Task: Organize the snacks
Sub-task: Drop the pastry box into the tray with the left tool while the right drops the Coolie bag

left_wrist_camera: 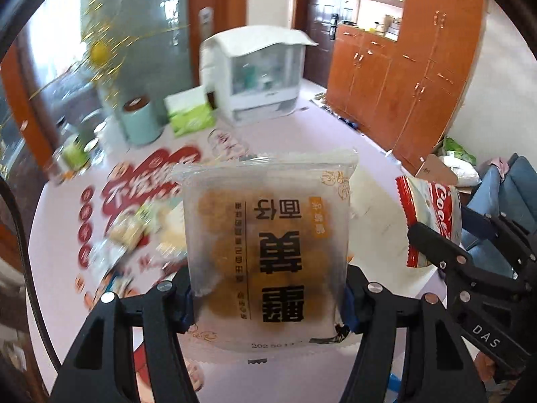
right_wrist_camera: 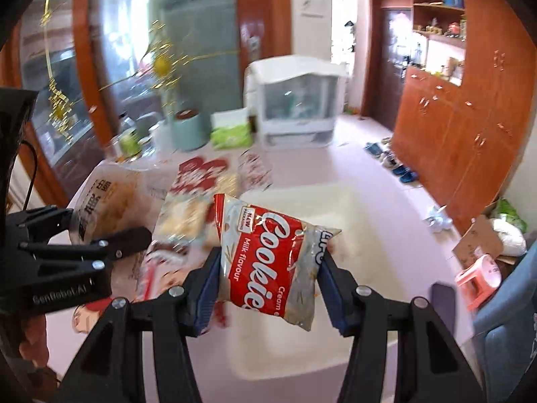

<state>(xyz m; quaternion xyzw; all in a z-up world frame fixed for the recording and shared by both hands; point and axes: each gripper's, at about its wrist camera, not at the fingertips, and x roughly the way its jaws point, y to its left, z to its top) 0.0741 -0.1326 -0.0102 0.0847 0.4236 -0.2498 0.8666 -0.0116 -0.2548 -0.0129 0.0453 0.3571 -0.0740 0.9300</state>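
I had both tools loaded and up off the worktop (right_wrist_camera: 352,154). The left tool (left_wrist_camera: 266,297) was pinching a frosted pack of round golden cakes (left_wrist_camera: 268,235) by its two side edges, the blue pads pressed in near the pack's lower end, so its long axis ran straight out ahead of the fingers and the sealed top edge pointed away from me. The right tool (right_wrist_camera: 268,288) was clamped on a red and white Cookies packet (right_wrist_camera: 273,262), also across its width, but that packet sat skewed in the grip, one end cocked up to the left and the other sagging down to the right.

The relation that mattered to me was where the white tray (right_wrist_camera: 302,198) lay. In the right wrist view it sat directly below and just beyond the Cookies packet, on the pink worktop, and what showed of it around the packet looked bare. From the left wrist view only a pale corner of it showed past the cake pack's right edge, so it lay ahead and to the right of that tool. I judged the right hand the nearer one, best lowered first, with the left crossing rightward after it.

More snack bags (left_wrist_camera: 134,208) lay blurred on the worktop to the left, beyond the left tool.
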